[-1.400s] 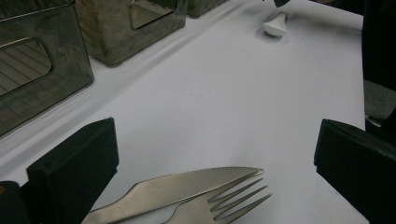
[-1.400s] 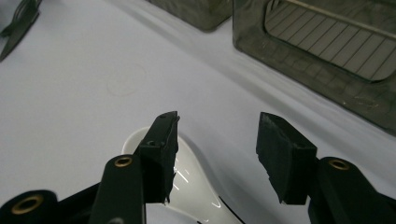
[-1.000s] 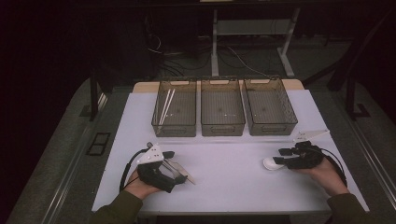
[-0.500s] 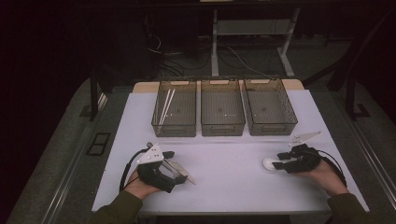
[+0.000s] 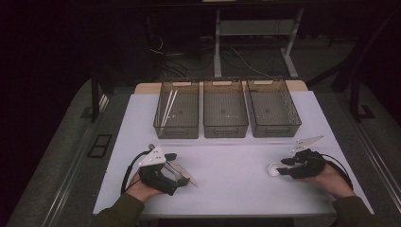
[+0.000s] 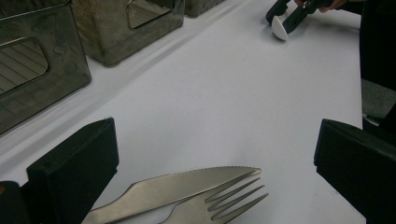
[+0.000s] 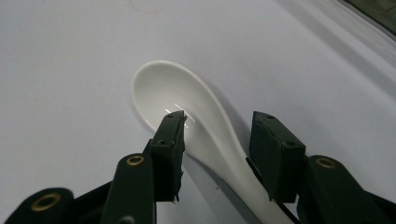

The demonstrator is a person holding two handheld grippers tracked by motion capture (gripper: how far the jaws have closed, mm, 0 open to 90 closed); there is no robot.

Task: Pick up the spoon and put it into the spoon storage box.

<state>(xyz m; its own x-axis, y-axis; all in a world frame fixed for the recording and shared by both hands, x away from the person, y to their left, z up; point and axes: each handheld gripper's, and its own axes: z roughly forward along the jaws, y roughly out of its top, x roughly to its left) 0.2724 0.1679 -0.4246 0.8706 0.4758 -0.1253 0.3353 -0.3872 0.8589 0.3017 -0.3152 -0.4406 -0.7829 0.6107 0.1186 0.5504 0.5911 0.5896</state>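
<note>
Since the earlier frame the right gripper has edged onto the white ceramic spoon at lower right of the table, its jaws just closing, half-narrow astride the handle, not yet pinching. Better to center the neck between them before squeezing.

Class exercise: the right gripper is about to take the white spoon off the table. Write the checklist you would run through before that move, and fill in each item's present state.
1. White spoon lies between the jaws of the right gripper: ok.
2. Pads pressing on the spoon: not ok; the jaws have just been closing, but gaps remain on both sides.
3. Spoon lies flat on the table, bowl up: ok.
4. The three bins stand apart from the spoon: ok.
5. Left gripper sits well clear, over the knife and fork: ok.
6. Which bin takes the spoon: cannot tell.
</note>
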